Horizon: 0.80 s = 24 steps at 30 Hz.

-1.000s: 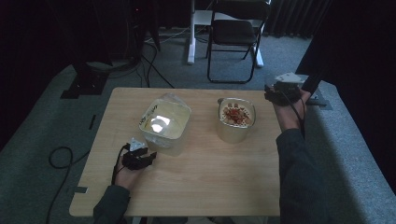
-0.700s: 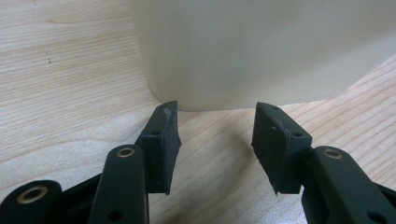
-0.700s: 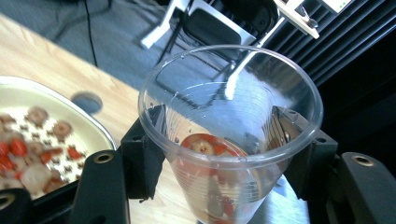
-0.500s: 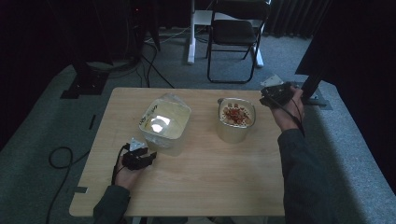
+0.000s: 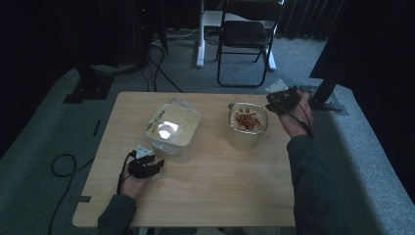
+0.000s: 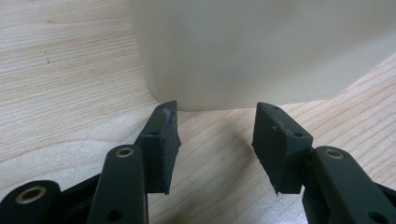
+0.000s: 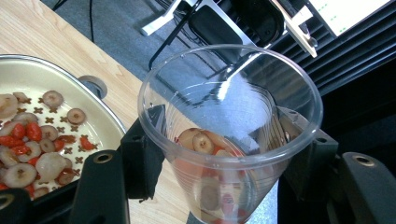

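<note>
Gripping a clear plastic cup [image 7: 229, 135], the right gripper [image 5: 283, 99] had its black jaws pressed on the ribbed sides, pale and red pieces sitting in the cup's bottom. Just beside it stood the round metal pot [image 5: 247, 126], holding the same mix. The left gripper [image 6: 215, 140] rested low on the pale wooden table [image 5: 215, 186], jaws spread wide and empty, tips close to the smooth, rounded-corner translucent tub [image 6: 261, 51].

Container [image 6: 261, 51] cut off by the frame's top and right edges; clear cup's [image 7: 231, 140] base cut off at the bottom edge; pot [image 7: 51, 140] cropped at left.
</note>
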Tool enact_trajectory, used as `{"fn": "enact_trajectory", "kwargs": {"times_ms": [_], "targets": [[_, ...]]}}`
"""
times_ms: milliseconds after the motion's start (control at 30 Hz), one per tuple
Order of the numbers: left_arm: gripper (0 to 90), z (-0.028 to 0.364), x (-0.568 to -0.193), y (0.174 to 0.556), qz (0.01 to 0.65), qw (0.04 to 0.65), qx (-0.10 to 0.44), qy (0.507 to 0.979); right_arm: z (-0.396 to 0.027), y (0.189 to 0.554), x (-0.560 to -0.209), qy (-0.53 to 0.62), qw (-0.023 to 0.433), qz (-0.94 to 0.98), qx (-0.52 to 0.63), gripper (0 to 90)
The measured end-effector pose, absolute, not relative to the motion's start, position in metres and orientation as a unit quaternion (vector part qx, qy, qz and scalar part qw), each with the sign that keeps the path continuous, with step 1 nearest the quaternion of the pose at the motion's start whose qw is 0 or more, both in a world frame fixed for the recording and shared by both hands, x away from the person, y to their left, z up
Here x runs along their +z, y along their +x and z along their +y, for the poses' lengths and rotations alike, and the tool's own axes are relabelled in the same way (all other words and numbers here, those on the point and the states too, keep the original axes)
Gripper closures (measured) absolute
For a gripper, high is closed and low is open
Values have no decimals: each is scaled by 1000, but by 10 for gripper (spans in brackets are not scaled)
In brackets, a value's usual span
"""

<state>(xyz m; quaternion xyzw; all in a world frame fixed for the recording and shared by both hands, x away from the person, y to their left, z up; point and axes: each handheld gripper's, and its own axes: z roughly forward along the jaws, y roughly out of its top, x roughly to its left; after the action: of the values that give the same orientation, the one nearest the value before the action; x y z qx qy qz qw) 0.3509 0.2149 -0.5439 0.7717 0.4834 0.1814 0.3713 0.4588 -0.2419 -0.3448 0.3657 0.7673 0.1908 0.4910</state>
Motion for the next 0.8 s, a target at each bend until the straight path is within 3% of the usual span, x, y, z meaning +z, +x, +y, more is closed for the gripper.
{"fn": "enact_trajectory", "kwargs": {"times_ms": [800], "targets": [[506, 215, -544, 351, 483, 371, 181, 772, -233, 454, -350, 298, 520, 796, 90, 375]]}}
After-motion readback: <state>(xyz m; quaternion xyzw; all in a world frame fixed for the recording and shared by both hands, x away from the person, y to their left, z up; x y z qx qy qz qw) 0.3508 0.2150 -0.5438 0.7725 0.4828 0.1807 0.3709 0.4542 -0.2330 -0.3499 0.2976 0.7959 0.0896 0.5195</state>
